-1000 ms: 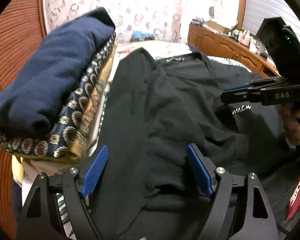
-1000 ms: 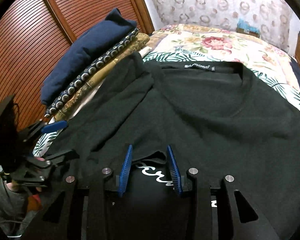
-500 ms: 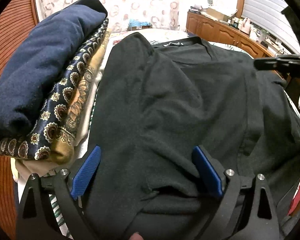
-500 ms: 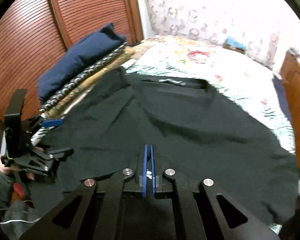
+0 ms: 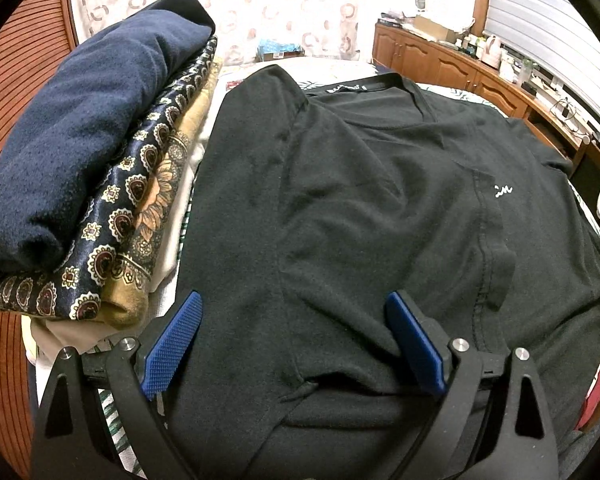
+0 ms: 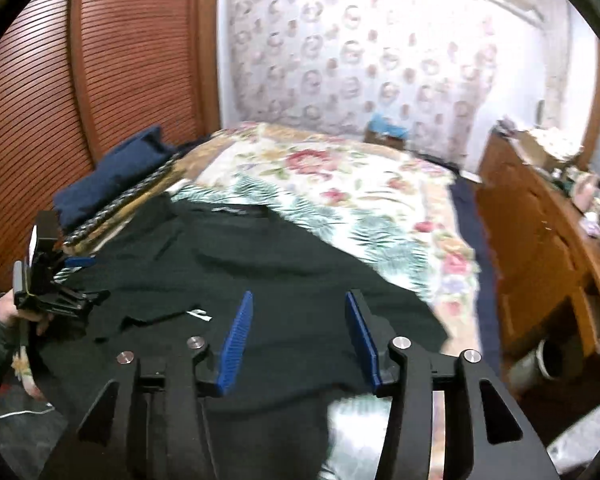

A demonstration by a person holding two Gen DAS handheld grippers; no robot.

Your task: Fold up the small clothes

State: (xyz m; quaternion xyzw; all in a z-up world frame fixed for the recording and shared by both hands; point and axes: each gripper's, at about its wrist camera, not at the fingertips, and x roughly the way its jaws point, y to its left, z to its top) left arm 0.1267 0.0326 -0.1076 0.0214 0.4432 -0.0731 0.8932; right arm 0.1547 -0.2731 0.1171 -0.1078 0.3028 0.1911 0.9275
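Note:
A black T-shirt (image 5: 360,208) lies spread on the bed, its left side folded over towards the middle, with a small white print (image 5: 502,191) showing beside the flap's hem. My left gripper (image 5: 296,340) hovers low over the shirt's near edge. It is open wide, and the cloth lies under the blue pads (image 5: 172,344), not pinched. My right gripper (image 6: 300,340) is higher up over the shirt (image 6: 260,272) on its right side. Its jaws are opening with nothing between them. The left gripper (image 6: 56,280) shows at the left of the right wrist view, with a hand on it.
A stack of folded clothes (image 5: 80,140), navy on top of patterned and gold pieces, sits on the bed left of the shirt. Behind it stand louvred wooden doors (image 6: 100,80). The floral bedspread (image 6: 340,184) stretches beyond the collar. A wooden sideboard (image 6: 540,240) runs along the right.
My right gripper has pulled up and away to the right of the shirt; its jaws went shut and now stand apart. The left gripper stayed in place and opened a little wider.

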